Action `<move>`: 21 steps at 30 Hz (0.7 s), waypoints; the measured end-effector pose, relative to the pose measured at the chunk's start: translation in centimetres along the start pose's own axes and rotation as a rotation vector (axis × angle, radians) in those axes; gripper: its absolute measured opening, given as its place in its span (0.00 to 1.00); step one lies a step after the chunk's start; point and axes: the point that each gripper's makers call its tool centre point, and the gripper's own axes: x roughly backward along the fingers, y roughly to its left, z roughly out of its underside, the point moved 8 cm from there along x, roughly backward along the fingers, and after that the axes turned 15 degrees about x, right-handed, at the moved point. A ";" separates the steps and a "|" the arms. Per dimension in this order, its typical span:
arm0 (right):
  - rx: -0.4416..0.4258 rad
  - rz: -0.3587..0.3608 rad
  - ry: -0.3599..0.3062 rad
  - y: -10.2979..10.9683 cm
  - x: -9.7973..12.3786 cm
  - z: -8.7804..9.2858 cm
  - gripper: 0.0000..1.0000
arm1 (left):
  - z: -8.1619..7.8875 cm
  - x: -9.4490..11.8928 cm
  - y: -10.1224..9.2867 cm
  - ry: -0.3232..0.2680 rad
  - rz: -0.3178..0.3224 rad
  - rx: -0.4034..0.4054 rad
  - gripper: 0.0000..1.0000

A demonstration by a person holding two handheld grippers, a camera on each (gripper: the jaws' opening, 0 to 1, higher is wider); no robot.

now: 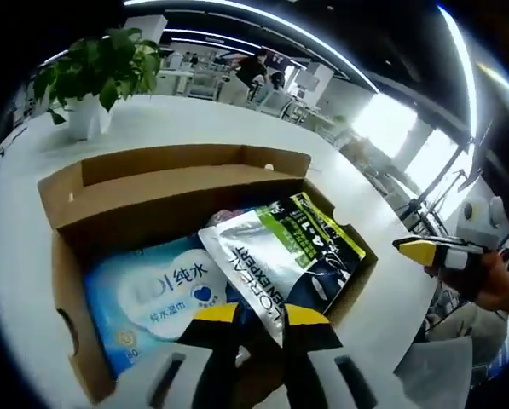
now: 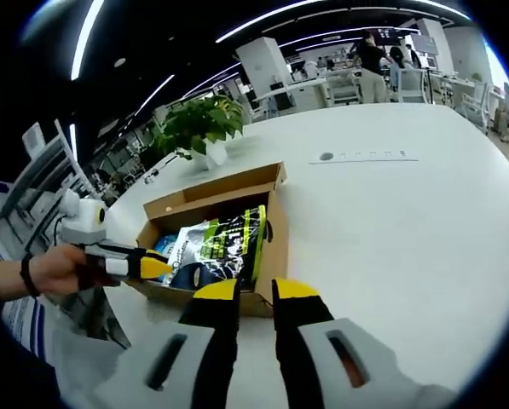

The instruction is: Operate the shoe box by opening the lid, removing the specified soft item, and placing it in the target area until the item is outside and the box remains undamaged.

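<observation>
The brown cardboard shoe box lies on the white table with its lid folded back. Inside it are a blue wet-wipes pack and a silver, black and green pouch. The pouch is tilted up, its far end resting over the box's side wall. My left gripper is at the box's near edge, its jaws closed on the pouch's lower corner. My right gripper hovers beside the box over bare table, jaws slightly apart and holding nothing.
A potted plant stands on the table beyond the box. The white table stretches wide to the side of the box. Desks, chairs and people fill the far background. A hand holds the left gripper.
</observation>
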 end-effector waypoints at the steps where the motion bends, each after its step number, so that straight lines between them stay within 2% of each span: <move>1: 0.001 0.002 0.001 0.0 0.0 0.0 0.13 | 0.0 -0.1 0.0 0.003 0.001 -0.001 0.15; 6: -0.007 0.011 0.000 0.0 0.1 0.2 0.13 | 0.0 -0.3 0.0 0.011 -0.003 -0.023 0.09; 9: -0.002 0.010 0.003 0.2 -0.1 0.2 0.13 | -0.1 -0.2 0.1 0.003 0.013 0.005 0.03; 17: 0.003 -0.012 0.013 0.7 -1.2 -0.6 0.12 | 0.0 0.1 0.5 -0.015 0.010 0.024 0.01; 21: 0.002 -0.038 0.019 1.3 -2.1 -1.1 0.12 | -0.3 0.3 0.9 -0.012 -0.002 0.003 0.01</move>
